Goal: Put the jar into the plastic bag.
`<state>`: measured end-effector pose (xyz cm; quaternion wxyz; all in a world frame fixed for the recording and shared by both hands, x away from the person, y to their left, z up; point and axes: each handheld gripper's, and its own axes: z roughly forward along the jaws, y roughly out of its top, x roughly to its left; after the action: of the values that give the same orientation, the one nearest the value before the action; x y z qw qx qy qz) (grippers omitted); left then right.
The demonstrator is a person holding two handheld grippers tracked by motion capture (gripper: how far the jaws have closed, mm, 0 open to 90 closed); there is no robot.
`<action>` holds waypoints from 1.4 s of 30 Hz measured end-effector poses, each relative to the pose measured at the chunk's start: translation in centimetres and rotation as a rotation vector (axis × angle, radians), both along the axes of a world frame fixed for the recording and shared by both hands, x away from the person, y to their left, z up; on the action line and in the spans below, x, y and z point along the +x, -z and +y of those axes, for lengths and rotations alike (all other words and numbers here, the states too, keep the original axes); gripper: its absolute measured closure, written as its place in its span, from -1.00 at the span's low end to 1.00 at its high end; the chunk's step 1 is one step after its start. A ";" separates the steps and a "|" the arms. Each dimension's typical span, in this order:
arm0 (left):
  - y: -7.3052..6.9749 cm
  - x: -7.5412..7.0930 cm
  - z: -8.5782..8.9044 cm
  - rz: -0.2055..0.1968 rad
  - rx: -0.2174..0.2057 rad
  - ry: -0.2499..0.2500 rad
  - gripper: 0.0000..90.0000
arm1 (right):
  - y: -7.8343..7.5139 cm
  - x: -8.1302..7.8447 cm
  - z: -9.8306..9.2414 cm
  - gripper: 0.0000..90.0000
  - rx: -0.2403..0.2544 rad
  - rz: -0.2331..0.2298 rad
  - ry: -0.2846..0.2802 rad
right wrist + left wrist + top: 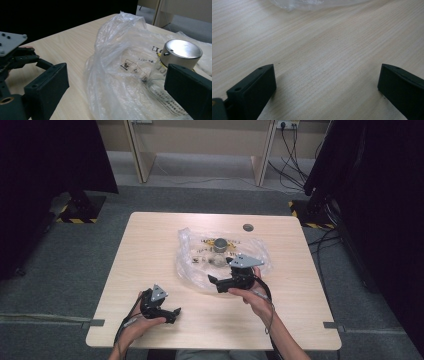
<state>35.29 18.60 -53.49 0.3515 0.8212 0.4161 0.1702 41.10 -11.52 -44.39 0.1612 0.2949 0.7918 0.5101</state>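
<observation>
A crumpled clear plastic bag [200,257] lies in the middle of the pale wooden table [150,245]. Inside it is a glass jar with a silver metal lid [220,244], and the same lid [180,51] is close on the right in the right gripper view. My right gripper [215,284] is at the bag's near edge, open, its jaws pointing left. In its own view the bag [117,75] rises between the wide-apart jaws of the right gripper [116,80]. My left gripper [175,315] rests near the table's front edge, open over bare wood [327,75], with nothing between its jaws.
A small round grey cable port [248,227] sits in the tabletop behind the bag. The bag's edge [312,3] shows at the top of the left gripper view. Dark curtains and stands flank the table; cables [295,165] trail on the floor at the back right.
</observation>
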 end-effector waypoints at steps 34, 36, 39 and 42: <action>0.0 0.0 0.0 -0.002 0.001 0.000 -0.97 | 1.2 -3.7 -0.4 -0.87 -0.030 0.010 -0.062; 0.0 0.0 0.0 -0.002 0.001 -0.001 -0.97 | 1.3 -3.9 -0.4 -0.87 -0.035 0.013 -0.066; 0.0 0.0 0.0 -0.002 0.001 -0.001 -0.97 | 1.4 -4.3 -0.5 -0.87 -0.039 0.012 -0.071; 0.0 0.0 0.0 -0.002 0.001 -0.001 -0.97 | 1.5 -4.6 -0.7 -0.87 -0.041 0.012 -0.076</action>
<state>35.27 18.58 -53.48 0.3516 0.8209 0.4161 0.1712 36.51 -12.23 -45.88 0.1429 0.2645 0.8135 0.4978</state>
